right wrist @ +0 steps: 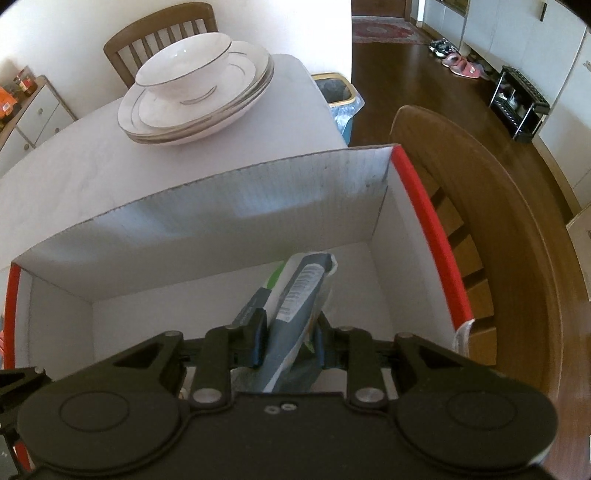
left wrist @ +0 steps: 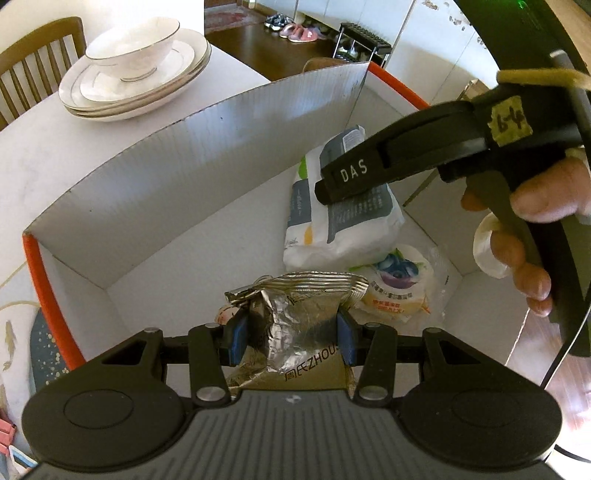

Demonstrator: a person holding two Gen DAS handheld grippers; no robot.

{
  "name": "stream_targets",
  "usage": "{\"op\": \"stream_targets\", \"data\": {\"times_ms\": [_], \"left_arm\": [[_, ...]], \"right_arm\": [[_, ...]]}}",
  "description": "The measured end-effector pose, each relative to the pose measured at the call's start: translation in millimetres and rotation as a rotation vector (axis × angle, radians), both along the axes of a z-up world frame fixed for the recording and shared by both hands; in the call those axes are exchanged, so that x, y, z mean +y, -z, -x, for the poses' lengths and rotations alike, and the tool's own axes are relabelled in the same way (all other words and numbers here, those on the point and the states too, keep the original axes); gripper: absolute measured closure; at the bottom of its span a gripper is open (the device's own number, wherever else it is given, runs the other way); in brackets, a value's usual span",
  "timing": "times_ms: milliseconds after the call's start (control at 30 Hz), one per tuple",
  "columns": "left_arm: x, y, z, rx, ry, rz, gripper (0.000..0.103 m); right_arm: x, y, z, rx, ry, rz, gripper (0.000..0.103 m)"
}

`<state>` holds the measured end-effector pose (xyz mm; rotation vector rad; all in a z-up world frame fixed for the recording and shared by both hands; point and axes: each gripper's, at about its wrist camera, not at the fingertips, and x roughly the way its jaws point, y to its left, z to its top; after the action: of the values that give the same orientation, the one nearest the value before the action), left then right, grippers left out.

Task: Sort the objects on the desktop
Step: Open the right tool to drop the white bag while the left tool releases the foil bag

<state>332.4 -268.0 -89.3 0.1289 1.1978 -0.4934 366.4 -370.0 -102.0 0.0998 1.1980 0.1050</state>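
Note:
My left gripper (left wrist: 291, 338) is shut on a crinkled silver foil snack packet (left wrist: 295, 314) and holds it over the open white box with an orange rim (left wrist: 147, 184). In the box lie a white and grey tissue pack (left wrist: 343, 221) and a round clear-wrapped snack with a blue print (left wrist: 400, 280). My right gripper (right wrist: 290, 341) is shut on the white and grey tissue pack (right wrist: 295, 310) inside the same box (right wrist: 221, 206). In the left wrist view the right gripper (left wrist: 325, 188) reaches in from the upper right, fingertips at the tissue pack.
A white bowl on stacked white plates (right wrist: 195, 92) stands on the white table (right wrist: 74, 177) beyond the box. A wooden chair (right wrist: 498, 240) is close to the box's right side; another chair (right wrist: 159, 33) stands behind the table. A bin (right wrist: 336, 92) stands past the table corner.

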Motion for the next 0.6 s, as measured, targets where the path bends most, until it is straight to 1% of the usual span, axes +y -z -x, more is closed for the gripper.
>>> {"op": "stream_targets", "data": {"times_ms": [67,167,300,467,600], "left_arm": [[-1.1,2.1,-1.9,0.021,0.008,0.002,0.056],[-3.3,1.6,-1.9,0.026,0.010,0.004,0.055],[-0.7,2.1,-0.6,0.028,-0.009,0.016,0.041],[6.2,-1.7,4.1,0.016,-0.032,0.032,0.039],[15.5,-8.5,7.6,0.001,-0.047,0.054,0.038]], "right_arm": [[-0.2,-0.1,1.3,0.001,-0.001,0.002,0.074],[-1.0,-1.1,2.1,0.005,-0.002,0.003,0.071],[-3.2,-3.9,5.2,0.007,-0.003,0.005,0.060],[-6.8,-11.9,12.5,-0.004,-0.016,-0.008,0.057],[-9.4,-25.9,19.9,-0.027,-0.030,-0.037,0.044]]}}
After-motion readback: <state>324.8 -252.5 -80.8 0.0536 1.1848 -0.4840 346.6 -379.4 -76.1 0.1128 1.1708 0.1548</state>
